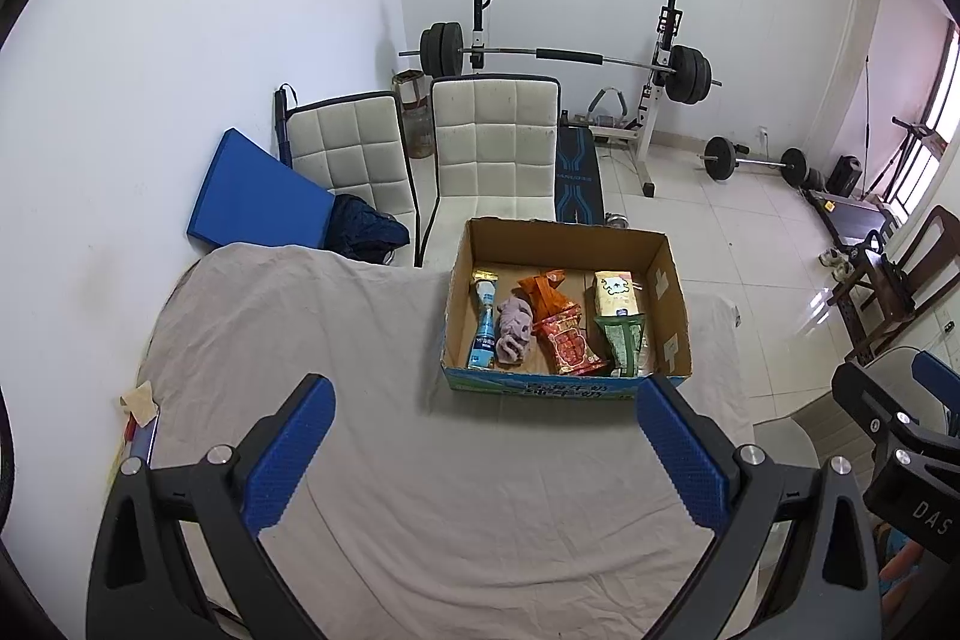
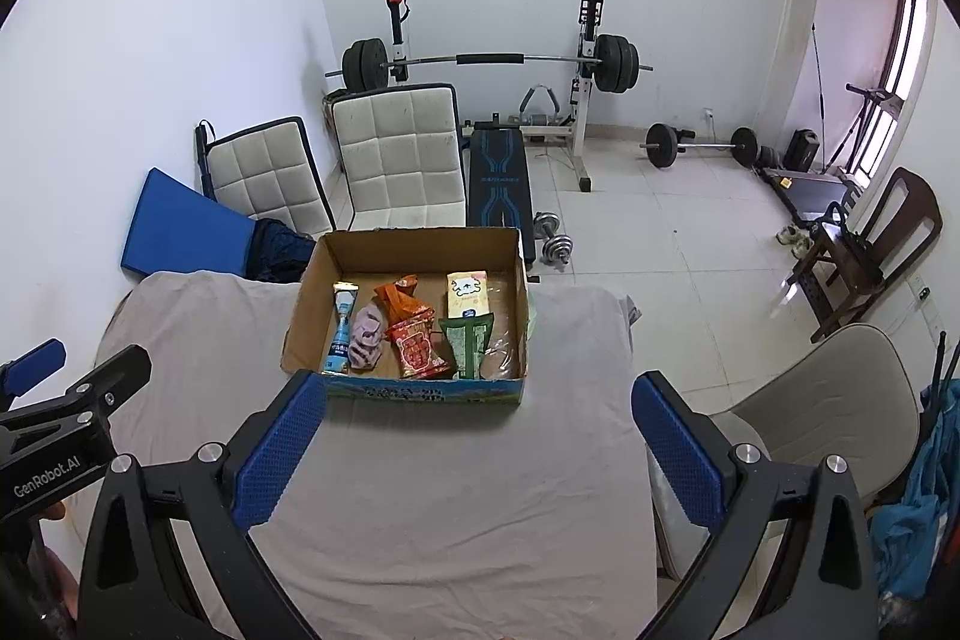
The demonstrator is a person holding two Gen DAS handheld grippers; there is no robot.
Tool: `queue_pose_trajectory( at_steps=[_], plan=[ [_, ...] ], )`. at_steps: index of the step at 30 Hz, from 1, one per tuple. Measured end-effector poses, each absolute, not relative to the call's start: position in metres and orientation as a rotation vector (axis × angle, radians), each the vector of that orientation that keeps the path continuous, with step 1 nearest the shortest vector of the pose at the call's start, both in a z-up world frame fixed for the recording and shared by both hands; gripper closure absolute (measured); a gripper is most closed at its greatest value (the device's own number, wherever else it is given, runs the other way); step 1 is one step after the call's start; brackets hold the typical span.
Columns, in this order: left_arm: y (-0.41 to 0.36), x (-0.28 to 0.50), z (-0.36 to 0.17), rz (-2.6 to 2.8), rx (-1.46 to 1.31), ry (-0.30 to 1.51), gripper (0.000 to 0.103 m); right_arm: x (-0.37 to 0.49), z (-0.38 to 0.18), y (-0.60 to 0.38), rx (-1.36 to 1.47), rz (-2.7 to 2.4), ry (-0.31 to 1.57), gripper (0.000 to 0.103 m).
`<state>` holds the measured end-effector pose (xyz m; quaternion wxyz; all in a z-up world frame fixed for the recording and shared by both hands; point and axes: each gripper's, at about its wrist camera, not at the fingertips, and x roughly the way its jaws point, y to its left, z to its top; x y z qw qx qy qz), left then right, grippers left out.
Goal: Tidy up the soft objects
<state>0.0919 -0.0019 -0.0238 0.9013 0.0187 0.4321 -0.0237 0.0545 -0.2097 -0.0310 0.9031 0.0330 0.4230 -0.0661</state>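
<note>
Inspection of the left wrist view found the left claw (image 1: 486, 451) spread wide, its blue textured fingers (image 1: 288, 454) holding nothing and hanging above the grey cloth-covered tabletop (image 1: 336, 340). An open brown cardboard box with a blue printed front (image 1: 666, 280) stood on the tabletop beyond the fingertips, toward the right. Inside it, side by side, lay a blue-and-white pouch (image 1: 485, 325), a crumpled lilac cloth (image 1: 515, 328), an orange wrapper (image 1: 545, 293), a red printed snack packet (image 1: 567, 343), a cream carton-like pack (image 1: 615, 293) and a green-and-white packet (image 1: 624, 345). Part of the right claw (image 1: 900, 436) showed at the right edge. Two white padded chairs (image 1: 492, 142) stood behind the tabletop.

The right wrist view showed the right claw (image 2: 480, 451) equally wide apart and empty, its fingers above the tabletop (image 2: 456, 490). The cardboard box (image 2: 312, 304) sat just beyond, its near left corner close to the left fingertip, with the lilac cloth (image 2: 367, 334) between the blue-and-white pouch (image 2: 342, 331) and the red packet (image 2: 417, 349). Black bodywork of the left claw (image 2: 66, 400) appeared at the left edge.
</note>
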Motion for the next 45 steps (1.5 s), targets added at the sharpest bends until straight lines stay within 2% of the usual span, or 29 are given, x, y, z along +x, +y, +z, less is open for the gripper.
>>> queue_pose_trajectory(
  at_steps=[45],
  plan=[
    [-0.002, 0.1, -0.029, -0.059, 0.051, 0.897, 0.0, 0.069, -0.029, -0.204, 0.057, -0.131, 0.863, 0.0]
  ],
)
